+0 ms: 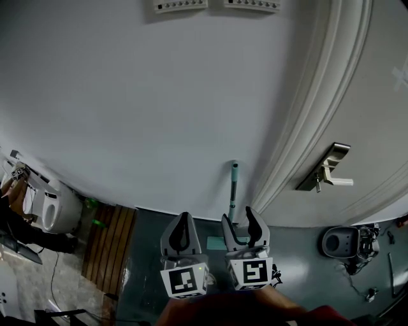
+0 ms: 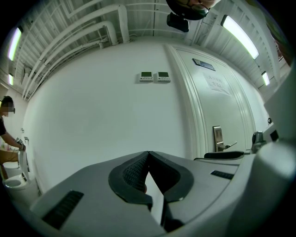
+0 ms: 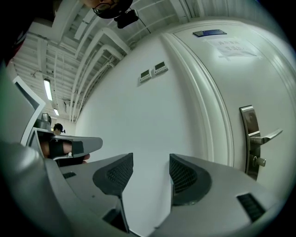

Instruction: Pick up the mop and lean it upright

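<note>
- White painted wall [image 1: 127, 95] fills most of the head view. It meets a dark grey-green floor [image 1: 299, 280] below, and a white door [image 1: 376, 127] in a moulded frame stands at the right.
- The teal-handled mop [image 1: 234, 184] stands upright against the wall, just beside the door frame. Its flat pale head lies on the floor at the wall's foot.
- The right claw [image 1: 237, 219] has its jaws wide apart and grips nothing; the right gripper view shows only bare wall between them. In the head view the lower handle lines up with that gap, and the claw covers the handle's foot and part of the mop head.
- The left claw [image 1: 185, 218] is closed tip to tip on nothing. It sits just beside the right claw, on its left.
- A silver lever door handle [image 1: 331, 173] juts from the door, well right of the mop.
- Two white wall control panels [image 1: 180, 5] sit high on the wall, cut off by the top edge.
- A strip of brown wooden slats [image 1: 111, 245] lies on the floor at the left, with a white rounded fixture [image 1: 51, 207] beyond it that is hard to identify.
- A dark grey round device [image 1: 338, 242] with tangled cables rests on the floor below the door.
- A person [image 2: 5, 125] stands at the far left edge of the left gripper view, partly cut off.
</note>
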The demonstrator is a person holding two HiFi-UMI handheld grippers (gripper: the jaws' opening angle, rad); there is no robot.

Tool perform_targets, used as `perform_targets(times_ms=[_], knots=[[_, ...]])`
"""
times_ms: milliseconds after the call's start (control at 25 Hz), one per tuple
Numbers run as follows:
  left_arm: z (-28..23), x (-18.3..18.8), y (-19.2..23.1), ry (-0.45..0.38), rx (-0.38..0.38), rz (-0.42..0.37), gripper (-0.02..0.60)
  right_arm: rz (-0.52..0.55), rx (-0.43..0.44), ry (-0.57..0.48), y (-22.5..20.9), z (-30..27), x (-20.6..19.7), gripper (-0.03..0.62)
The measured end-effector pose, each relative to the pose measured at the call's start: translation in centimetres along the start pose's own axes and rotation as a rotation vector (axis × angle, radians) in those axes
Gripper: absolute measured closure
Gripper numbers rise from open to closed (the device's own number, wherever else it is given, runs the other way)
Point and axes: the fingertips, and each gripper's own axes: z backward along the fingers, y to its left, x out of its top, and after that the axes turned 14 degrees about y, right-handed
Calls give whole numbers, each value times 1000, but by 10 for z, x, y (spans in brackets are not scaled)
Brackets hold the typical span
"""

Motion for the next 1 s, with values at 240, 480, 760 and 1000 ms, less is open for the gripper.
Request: perform_targets(times_ms=[240,480,760,1000], knots=[[1,1,-3,1,-11,19,568,18,16,-68,6,8,16,359],[4,1,-5,6,-12,19,568,18,21,-108,4,22,31,521],[5,-2,-4,19,-1,-9,568,34,60,-123,11,27,45,576],[6,3,-9,1,-10,19,568,28,70,-129,13,31,51,576]])
